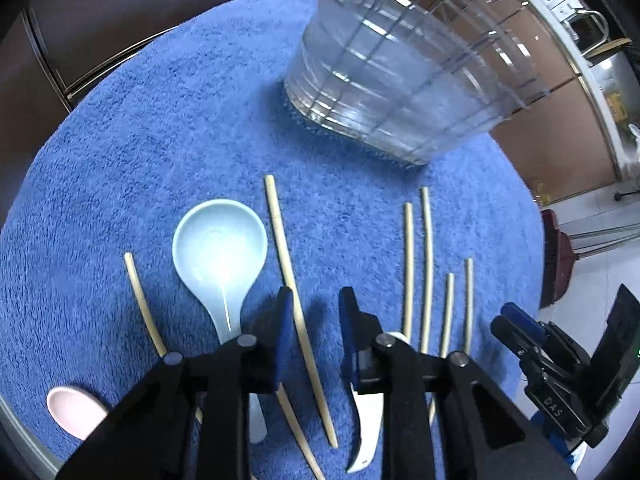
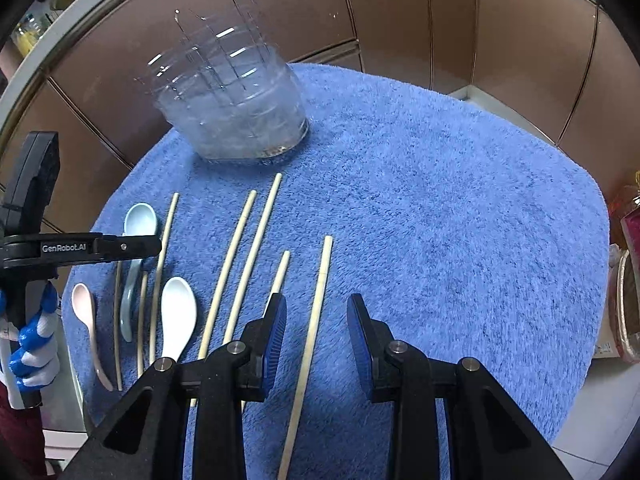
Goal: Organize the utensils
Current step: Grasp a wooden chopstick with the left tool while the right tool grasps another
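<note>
Several wooden chopsticks and three spoons lie on a blue towel (image 1: 160, 128). My left gripper (image 1: 314, 300) is open above one chopstick (image 1: 298, 300) that runs between its fingers. A pale blue spoon (image 1: 220, 248) lies just to its left, a pink spoon (image 1: 72, 410) at the bottom left, and a white spoon (image 1: 366, 432) under the right finger. My right gripper (image 2: 316, 304) is open over the rightmost chopstick (image 2: 314, 320). The other chopsticks (image 2: 240, 264), the white spoon (image 2: 178, 312), the blue spoon (image 2: 138, 220) and the pink spoon (image 2: 86, 312) lie to its left.
A clear plastic utensil holder (image 1: 380, 80) with wire dividers stands at the back of the towel; it also shows in the right wrist view (image 2: 236, 116). The left gripper's body (image 2: 80, 248) is seen at the left edge. Brown cabinets (image 2: 400, 20) lie behind.
</note>
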A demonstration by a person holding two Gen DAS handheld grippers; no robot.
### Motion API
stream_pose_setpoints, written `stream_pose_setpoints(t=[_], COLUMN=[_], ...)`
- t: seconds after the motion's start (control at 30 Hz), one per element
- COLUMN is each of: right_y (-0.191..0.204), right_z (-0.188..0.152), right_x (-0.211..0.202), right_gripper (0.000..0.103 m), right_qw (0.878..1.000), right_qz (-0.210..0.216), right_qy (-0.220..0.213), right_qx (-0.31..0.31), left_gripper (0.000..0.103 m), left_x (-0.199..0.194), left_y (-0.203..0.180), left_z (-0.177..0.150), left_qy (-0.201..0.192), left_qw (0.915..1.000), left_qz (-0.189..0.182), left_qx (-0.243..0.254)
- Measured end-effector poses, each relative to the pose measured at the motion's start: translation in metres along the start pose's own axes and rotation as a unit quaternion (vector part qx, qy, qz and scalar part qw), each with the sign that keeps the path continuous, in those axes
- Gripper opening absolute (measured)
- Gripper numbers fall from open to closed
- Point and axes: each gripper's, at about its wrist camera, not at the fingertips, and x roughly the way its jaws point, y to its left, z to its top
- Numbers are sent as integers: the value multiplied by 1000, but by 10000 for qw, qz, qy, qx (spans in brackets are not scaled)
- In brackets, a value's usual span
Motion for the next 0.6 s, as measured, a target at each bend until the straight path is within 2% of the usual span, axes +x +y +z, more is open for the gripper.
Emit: stream_pose_setpoints(t=[0.37,0.5,0.6], right_y=[-1,6,12], right_z=[21,28,29], right_x=[26,41,48], right_gripper=[21,20,13], right_qw=[9990,9971,9950], right_qz=[-208,-412,-686], right_qy=[379,570,583], right_qx=[-135,-292,-436], left_gripper=[15,15,11], left_x=[38,47,45], left_y=[-4,-7,-12], left_z=[20,31,36], left_qy=[306,392,366], left_qw=[9989,9982,9973], left_qz=[336,441,630], left_qx=[-98,-107,-104])
